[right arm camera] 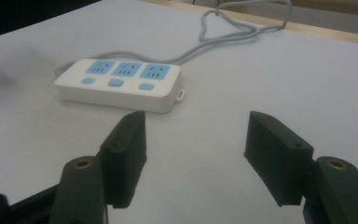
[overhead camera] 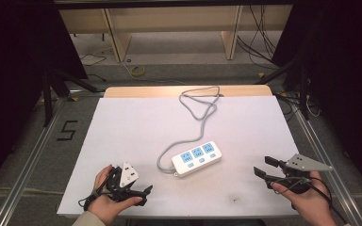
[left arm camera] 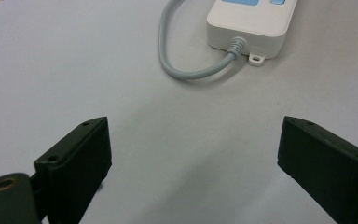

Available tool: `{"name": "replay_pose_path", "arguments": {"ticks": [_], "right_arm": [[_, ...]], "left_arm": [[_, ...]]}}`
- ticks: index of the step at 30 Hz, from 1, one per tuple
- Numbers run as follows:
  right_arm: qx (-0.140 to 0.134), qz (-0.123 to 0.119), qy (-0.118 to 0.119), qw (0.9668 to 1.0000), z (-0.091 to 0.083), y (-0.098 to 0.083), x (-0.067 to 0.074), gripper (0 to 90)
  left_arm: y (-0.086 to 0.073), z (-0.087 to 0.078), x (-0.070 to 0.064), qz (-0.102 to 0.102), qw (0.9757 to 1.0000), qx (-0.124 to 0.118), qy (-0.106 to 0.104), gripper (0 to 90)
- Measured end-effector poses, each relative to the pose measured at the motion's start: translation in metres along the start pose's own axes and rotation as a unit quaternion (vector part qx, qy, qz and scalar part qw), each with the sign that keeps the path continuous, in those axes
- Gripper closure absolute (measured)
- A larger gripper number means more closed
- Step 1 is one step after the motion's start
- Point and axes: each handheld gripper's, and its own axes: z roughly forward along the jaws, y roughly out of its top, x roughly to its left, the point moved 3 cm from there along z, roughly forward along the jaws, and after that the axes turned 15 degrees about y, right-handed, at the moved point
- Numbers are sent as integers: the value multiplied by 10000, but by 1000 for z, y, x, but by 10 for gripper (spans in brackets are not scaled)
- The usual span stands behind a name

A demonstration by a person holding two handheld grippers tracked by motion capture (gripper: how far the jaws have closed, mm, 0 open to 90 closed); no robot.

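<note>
I see the power strip [overhead camera: 197, 157] lying mid-table between my released left gripper [overhead camera: 139, 193] and released right gripper [overhead camera: 262, 167], apart from both, with bare white table [overhead camera: 136, 122] on every side.

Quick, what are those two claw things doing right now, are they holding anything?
Left gripper: jaws open, holding nothing, short of the power strip.
Right gripper: jaws open, holding nothing.
</note>
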Motion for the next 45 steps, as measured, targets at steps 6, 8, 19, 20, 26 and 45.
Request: {"name": "replay_pose_path", "arguments": {"ticks": [6,8,19,20,26,45], "right_arm": [[-91,-40,-32,9999,-3,1,1,400],[-99,-33,-27,9999,-2,1,1,402],[-28,-178,-10,9998,0,5,4,606],[-32,-192,-5,9998,1,6,5,639],[34,-337,-84,9994,3,11,7,844],[184,-400,11,9990,18,24,11,900]], "left_arm": [[0,0,2,-59,10000,2,69,100],[0,0,3,-87,9999,-13,93,101],[0,1,5,-82,9998,12,165,115],[0,1,5,-60,9999,18,155,115],[0,2,5,-103,9998,-1,173,116],[1,3,7,-57,9998,-14,179,118]]}}
